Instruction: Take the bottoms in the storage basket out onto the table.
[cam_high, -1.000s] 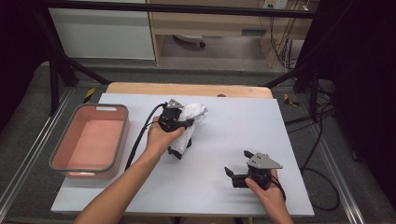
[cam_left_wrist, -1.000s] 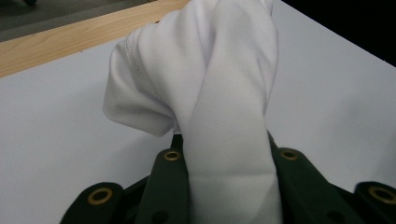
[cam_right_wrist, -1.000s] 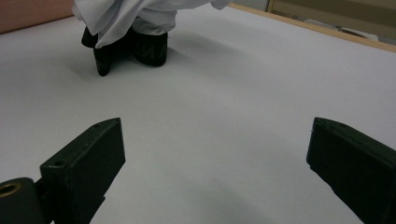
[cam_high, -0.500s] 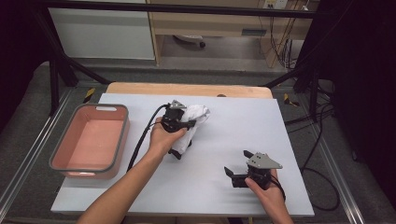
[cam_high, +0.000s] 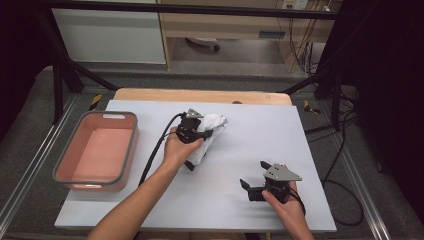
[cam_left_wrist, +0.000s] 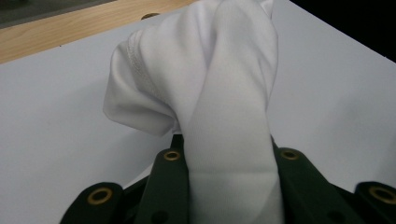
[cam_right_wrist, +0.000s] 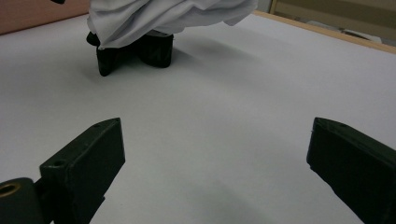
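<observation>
This is looking like a lab or recording workspace: black frame struts (cam_high: 65, 75) are standing around the white-topped bench (cam_high: 280, 135), and loose cables (cam_high: 345, 125) are trailing over grey floor mats (cam_high: 30, 130)

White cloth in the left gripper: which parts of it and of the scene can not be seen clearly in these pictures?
- White cloth: far side is hidden by its own folds; the top is cut off in the right gripper view.
- Left gripper: the cloth covers the gap between its jaws.
- Pink bin: its near inner wall is hidden by the rim.

We see: pink tub (cam_high: 97, 152) at table's left edge | white tabletop (cam_high: 260, 130) | wooden strip (cam_high: 200, 95) along far side
</observation>
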